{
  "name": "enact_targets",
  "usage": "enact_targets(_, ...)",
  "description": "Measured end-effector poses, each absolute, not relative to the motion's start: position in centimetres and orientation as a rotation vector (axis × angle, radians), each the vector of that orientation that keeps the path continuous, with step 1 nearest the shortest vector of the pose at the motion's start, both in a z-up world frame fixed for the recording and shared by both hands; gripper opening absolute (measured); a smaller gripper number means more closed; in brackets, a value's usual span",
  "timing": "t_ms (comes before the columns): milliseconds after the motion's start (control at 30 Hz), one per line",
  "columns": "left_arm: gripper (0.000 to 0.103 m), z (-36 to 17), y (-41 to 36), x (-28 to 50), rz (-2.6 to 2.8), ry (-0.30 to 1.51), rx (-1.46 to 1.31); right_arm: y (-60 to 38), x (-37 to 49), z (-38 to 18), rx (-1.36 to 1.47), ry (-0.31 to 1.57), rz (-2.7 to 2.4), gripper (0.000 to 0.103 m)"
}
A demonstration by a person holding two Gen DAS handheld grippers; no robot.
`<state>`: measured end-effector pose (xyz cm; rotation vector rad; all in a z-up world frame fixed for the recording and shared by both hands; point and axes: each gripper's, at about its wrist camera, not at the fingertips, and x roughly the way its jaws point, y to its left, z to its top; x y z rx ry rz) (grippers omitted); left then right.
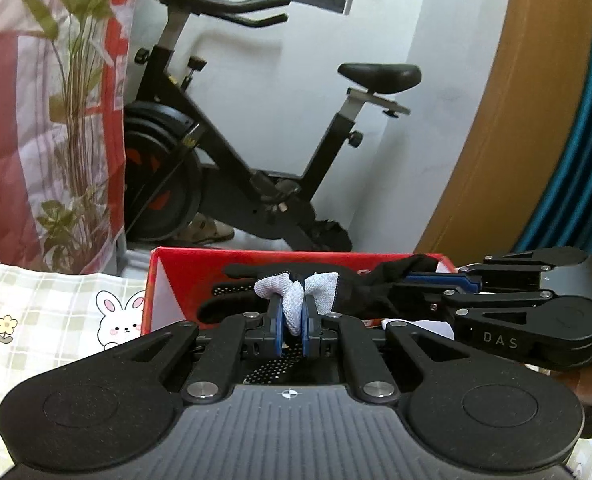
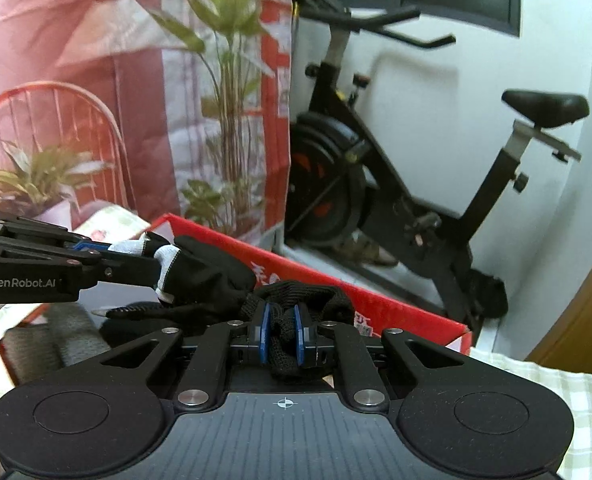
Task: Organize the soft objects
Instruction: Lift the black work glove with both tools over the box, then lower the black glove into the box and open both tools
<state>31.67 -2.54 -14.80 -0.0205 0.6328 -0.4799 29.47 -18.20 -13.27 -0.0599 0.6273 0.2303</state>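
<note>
A black glove with grey-white fabric patches point(image 1: 320, 292) is stretched between both grippers above a red cardboard box point(image 1: 183, 276). My left gripper point(image 1: 293, 324) is shut on a grey-white fold of the glove. My right gripper point(image 2: 281, 336) is shut on the glove's black knitted cuff point(image 2: 291, 300). In the right wrist view the left gripper point(image 2: 107, 254) comes in from the left, holding the glove's pale part point(image 2: 163, 258). In the left wrist view the right gripper point(image 1: 472, 280) comes in from the right. The box point(image 2: 376, 300) holds grey knitted fabric point(image 2: 59, 336).
A checked tablecloth with a bunny print point(image 1: 55, 320) covers the table. A black exercise bike point(image 1: 255, 160) stands behind by the white wall. A plant point(image 2: 223, 100) and a red-and-white bag point(image 1: 23, 120) stand at the left. A wooden door point(image 1: 516, 120) is at the right.
</note>
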Motion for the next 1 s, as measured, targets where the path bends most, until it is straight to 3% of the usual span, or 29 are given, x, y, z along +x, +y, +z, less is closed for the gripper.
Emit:
enact_targets(67,0.011,-15.1,-2.7,32.1,-0.482,0.639,0.007,-17.9,30.3,-13.7,-0.066,0.649,0.218,0.015)
enact_targets(133,0.020,-15.2,-2.8,32.5,-0.463,0.636,0.034,-17.7,30.7,-14.1,-0.077,0.664,0.193,0.023)
enact_targets(200,0.057,-15.1,-2.7,32.4,-0.456,0.621,0.044,-17.5,30.9,-14.4,-0.082,0.673,0.180,0.024)
enact_targets(267,0.066,-14.9,-2.6,32.2,-0.447,0.591,0.051,-17.5,30.8,-14.6,-0.083,0.681,0.175,0.028)
enact_targets(433,0.066,-14.1,-2.7,31.0,-0.442,0.576,0.081,-17.7,29.7,-14.4,-0.083,0.682,0.152,0.043)
enact_targets(800,0.079,-12.1,-1.4,25.5,-0.390,0.537,0.096,-17.1,24.0,-12.2,-0.083,0.606,0.131,0.069)
enact_targets(933,0.081,-11.6,-0.4,22.6,-0.384,0.504,0.089,-16.9,20.4,-11.8,-0.053,0.534,0.129,0.088)
enact_targets(1000,0.081,-11.6,0.2,20.7,-0.378,0.478,0.085,-16.9,18.2,-11.9,-0.055,0.487,0.127,0.089)
